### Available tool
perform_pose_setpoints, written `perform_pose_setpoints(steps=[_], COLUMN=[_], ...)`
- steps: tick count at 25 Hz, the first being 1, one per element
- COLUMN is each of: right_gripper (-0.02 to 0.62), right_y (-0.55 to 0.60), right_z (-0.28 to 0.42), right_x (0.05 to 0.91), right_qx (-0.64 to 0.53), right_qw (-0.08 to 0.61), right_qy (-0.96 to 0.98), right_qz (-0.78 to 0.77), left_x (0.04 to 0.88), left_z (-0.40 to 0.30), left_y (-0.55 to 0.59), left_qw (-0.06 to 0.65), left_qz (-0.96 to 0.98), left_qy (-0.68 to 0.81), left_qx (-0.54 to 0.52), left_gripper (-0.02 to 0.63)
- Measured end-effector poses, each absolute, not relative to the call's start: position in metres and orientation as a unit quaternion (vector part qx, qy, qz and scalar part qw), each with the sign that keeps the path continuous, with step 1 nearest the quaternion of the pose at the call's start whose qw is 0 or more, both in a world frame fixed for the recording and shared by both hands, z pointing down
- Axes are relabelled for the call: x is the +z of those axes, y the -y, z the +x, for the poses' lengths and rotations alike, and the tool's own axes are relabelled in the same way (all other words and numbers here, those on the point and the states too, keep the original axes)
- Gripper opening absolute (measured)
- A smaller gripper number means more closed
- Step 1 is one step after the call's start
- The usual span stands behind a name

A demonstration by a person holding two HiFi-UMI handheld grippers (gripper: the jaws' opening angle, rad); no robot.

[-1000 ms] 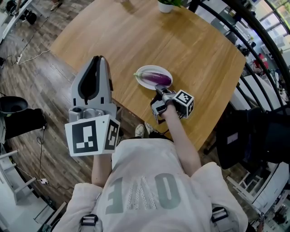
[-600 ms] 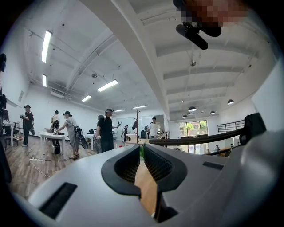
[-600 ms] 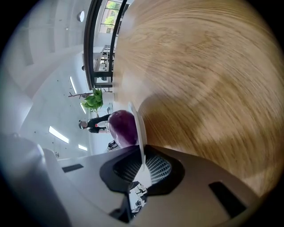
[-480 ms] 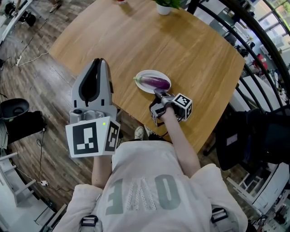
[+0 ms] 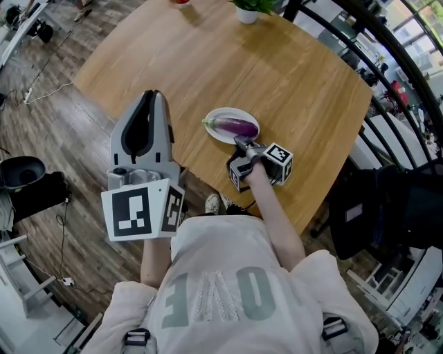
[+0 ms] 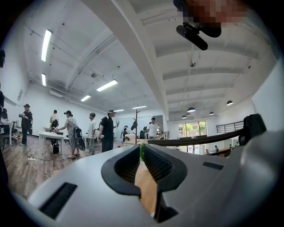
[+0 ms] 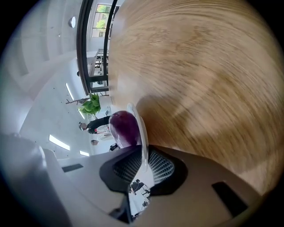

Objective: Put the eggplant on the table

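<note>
Closest to us, the left gripper point(image 5: 147, 95) is held up high on the left, pointing level. Its fingers point(image 6: 156, 165) are drawn nearly together, with a sliver of gap and nothing in it. Lower and further out, the right gripper point(image 5: 240, 142) slants down to the near side of the plate point(image 5: 216, 133). Its fingers point(image 7: 165, 166) are clenched on the thin white rim, which runs straight between them in the right gripper view. The eggplant point(image 5: 237, 126) lies lengthwise on that plate, just past the pinched rim, and neither gripper touches it. The plate sits near the front edge of the wooden surface point(image 5: 208, 62), with plenty of bare wood beyond it and a potted plant point(image 5: 247, 10) at the far edge. We judge the task is at an early step: the plate is secured but the eggplant is not yet on the wood. The next move likely calls for tipping the plate gently so the eggplant slides off, or for steadying the plate while the left gripper comes in to lift it off.
</note>
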State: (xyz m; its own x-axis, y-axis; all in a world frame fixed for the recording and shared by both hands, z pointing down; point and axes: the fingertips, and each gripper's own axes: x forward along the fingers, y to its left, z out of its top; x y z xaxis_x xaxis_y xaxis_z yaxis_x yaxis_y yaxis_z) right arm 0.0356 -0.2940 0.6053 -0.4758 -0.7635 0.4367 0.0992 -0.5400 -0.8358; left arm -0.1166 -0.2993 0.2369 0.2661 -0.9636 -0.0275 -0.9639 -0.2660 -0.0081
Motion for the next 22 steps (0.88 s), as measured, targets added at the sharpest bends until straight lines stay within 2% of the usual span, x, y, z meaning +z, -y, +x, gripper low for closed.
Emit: perform_pose_setpoints(steps=[7, 10, 13, 19, 22], right_gripper=[0.038, 0.112, 0.115, 0.196, 0.199], right_y=[0.285, 0.282, 0.28, 0.26, 0.257], right_z=[0.036, 0.029, 0.027, 0.033, 0.034], right_x=[0.608, 0.608, 0.607, 0.606, 0.595], right_qx=[-0.773, -0.779, -0.782, -0.785, -0.787], right_qw=[0.267, 0.257, 0.254, 0.228, 0.241], right_qy=[-0.376, -0.374, -0.373, -0.344, -0.343], right_qz=[-0.436, -0.433, -0.43, -0.462, -0.452], left_x=[0.238, 0.236, 0.236, 0.231, 0.229], left_z=[-0.116, -0.119, -0.119, -0.118, -0.122], left_y=[0.299, 0.298, 0.297, 0.292, 0.29], left_qw=[0.01, 0.012, 0.011, 0.016, 0.017], left_qz=[-0.796, -0.796, -0.796, -0.797, -0.796], left_qy=[-0.605, -0.605, -0.605, -0.604, -0.604], left_qx=[0.012, 0.013, 0.015, 0.025, 0.029], left_gripper=[0.038, 0.038, 0.038, 0.037, 0.038])
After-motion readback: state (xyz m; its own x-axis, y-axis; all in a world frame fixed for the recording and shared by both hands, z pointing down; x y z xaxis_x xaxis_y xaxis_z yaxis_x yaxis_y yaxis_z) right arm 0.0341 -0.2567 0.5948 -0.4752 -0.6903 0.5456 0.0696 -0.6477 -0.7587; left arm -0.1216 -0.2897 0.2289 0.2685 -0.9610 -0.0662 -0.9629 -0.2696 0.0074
